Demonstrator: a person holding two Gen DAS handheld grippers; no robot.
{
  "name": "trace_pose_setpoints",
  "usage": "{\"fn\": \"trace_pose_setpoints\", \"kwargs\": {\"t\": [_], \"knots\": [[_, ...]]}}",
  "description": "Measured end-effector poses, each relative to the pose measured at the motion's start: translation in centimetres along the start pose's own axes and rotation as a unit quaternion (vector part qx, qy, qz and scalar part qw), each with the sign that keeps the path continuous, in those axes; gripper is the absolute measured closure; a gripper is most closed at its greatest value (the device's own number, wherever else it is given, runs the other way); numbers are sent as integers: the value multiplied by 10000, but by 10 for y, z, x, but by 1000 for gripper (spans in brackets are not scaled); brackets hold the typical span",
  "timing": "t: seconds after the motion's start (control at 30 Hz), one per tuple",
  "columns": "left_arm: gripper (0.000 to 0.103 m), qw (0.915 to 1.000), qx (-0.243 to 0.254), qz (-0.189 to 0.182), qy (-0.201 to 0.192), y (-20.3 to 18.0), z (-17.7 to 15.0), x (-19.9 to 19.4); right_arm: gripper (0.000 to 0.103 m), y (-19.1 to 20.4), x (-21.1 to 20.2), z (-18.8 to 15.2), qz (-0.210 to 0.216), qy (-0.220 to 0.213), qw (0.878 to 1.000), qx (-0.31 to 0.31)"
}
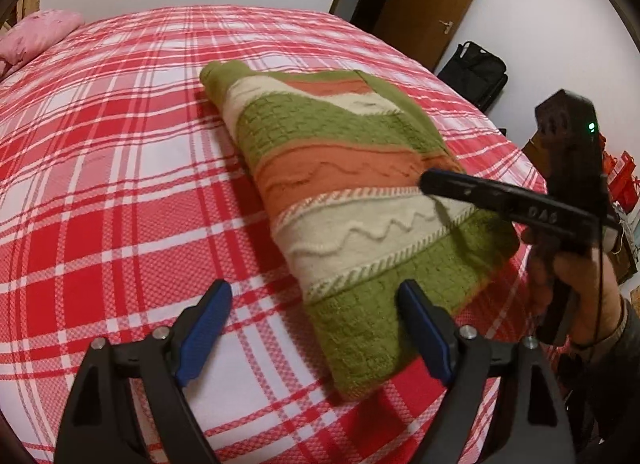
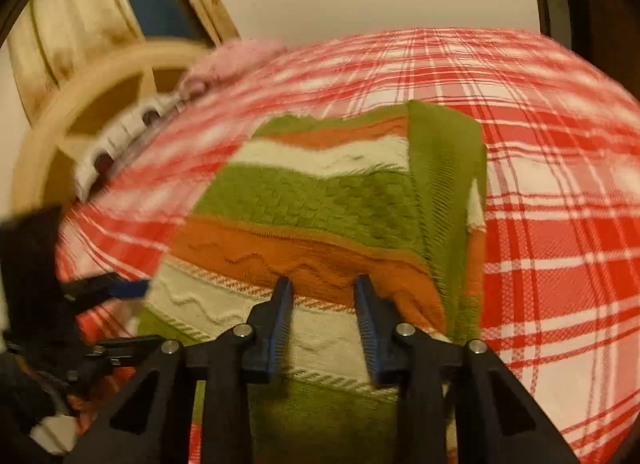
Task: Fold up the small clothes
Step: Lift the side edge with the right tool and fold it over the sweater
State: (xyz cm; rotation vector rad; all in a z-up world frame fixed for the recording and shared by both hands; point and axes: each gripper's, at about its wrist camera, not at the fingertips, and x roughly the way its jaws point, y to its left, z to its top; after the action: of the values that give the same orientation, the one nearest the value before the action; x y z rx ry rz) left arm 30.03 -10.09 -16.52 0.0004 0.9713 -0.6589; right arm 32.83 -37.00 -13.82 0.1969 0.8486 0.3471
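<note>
A small knitted sweater [image 1: 348, 192] with green, orange and cream stripes lies folded lengthwise on the red plaid bed. My left gripper [image 1: 316, 296] is open just above the sweater's near green hem, one finger over the bedsheet and one over the knit. My right gripper [image 2: 324, 288] is open and empty above the sweater [image 2: 320, 200], its fingers over the orange and cream bands. The right gripper also shows in the left wrist view [image 1: 432, 180], held by a hand at the sweater's right edge.
The red and white plaid bedsheet [image 1: 120, 184] covers the whole bed. A pink pillow [image 1: 36, 34] lies at the far left. A brown door [image 1: 432, 4] and a black bag [image 1: 476, 72] stand beyond the bed. A wooden headboard [image 2: 92, 76] rises at the left in the right wrist view.
</note>
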Motion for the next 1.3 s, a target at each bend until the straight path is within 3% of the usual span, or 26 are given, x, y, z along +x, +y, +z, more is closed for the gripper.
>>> {"fn": "trace_pose_setpoints", "kwargs": {"t": [0.13, 0.2, 0.27, 0.37, 0.4, 0.43, 0.5, 0.73, 0.8, 0.93, 1.07, 1.13, 1.3], "knots": [[14, 10000, -15, 56, 19, 2, -2, 3, 71, 13, -23, -3, -187, -206, 9990, -363], [11, 9999, -47, 80, 44, 3, -3, 5, 71, 19, -29, -9, -553, -184, 9963, -639], [10, 9999, -9, 153, 61, 2, -2, 7, 70, 18, -16, -20, -828, 30, 9919, -961], [9, 9997, 48, 221, 91, 0, -1, 9, 69, 30, -13, -34, -1107, -161, 9842, -1373], [9, 9996, 53, 241, 109, 0, 0, 9, 62, 33, -13, -36, -1154, -180, 9833, -1398], [9, 9996, 56, 253, 115, 0, 0, 9, 46, 36, -12, -39, -1062, -166, 9842, -1409], [8, 9995, 69, 298, 121, -1, 0, 10, 22, 41, -8, -40, -720, -13, 9857, -1522], [7, 9992, 37, 369, 140, -1, 0, 9, 19, 37, -26, -46, -516, -127, 9889, -1387], [7, 9991, 65, 375, 166, -2, 3, 6, 19, 34, -33, -49, -627, -172, 9882, -1386], [7, 9974, 146, 550, -450, -3, 20, -22, 19, 24, -59, -46, -668, -440, 9886, -1278], [7, 9979, 51, 521, -394, 1, 32, -17, 19, 4, -81, -31, -590, -763, 9913, -896], [7, 9980, 53, 528, -336, 0, 34, -8, 7, -4, -82, -22, -530, -765, 9933, -683], [7, 9992, -156, 352, -52, 1, 31, 16, 6, -26, -72, 1, -472, -762, 9955, -295]]}}
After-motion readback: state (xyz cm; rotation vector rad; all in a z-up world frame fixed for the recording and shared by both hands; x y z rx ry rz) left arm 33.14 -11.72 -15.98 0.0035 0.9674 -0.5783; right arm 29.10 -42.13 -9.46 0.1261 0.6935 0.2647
